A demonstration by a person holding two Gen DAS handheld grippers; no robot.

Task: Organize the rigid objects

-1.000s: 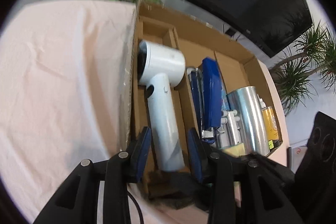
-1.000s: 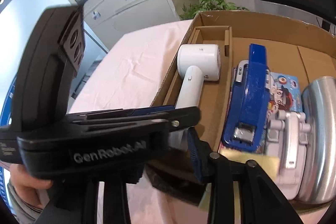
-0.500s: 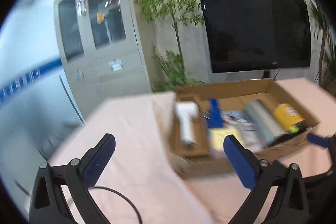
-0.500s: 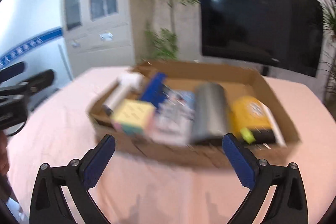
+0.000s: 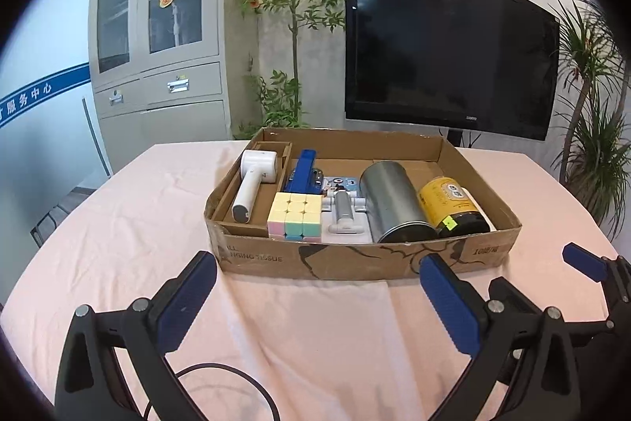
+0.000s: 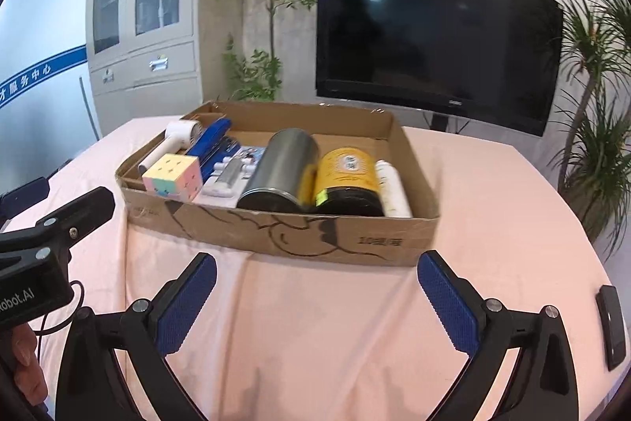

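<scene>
A shallow cardboard box [image 5: 355,257] [image 6: 276,231] stands on the pink-clothed table. In it lie a white hair dryer [image 5: 252,184] [image 6: 169,145], a blue stapler [image 5: 303,172] [image 6: 209,141], a pastel cube [image 5: 294,214] [image 6: 171,176], a white and grey gadget [image 5: 343,212], a silver can [image 5: 390,202] [image 6: 282,168], a yellow jar [image 5: 449,202] [image 6: 349,180] and a white bottle [image 6: 390,188]. My left gripper [image 5: 315,302] is open and empty in front of the box. My right gripper [image 6: 315,298] is open and empty too, to its right.
A black device [image 6: 611,326] lies on the cloth at the right. A cable [image 5: 221,393] trails under my left gripper. A grey cabinet [image 5: 157,66], plants [image 5: 292,38] and a television [image 5: 445,46] stand behind the table.
Both grippers have pulled back from inside the box to the table's near side and opened wide. The hair dryer stays in the left compartment.
</scene>
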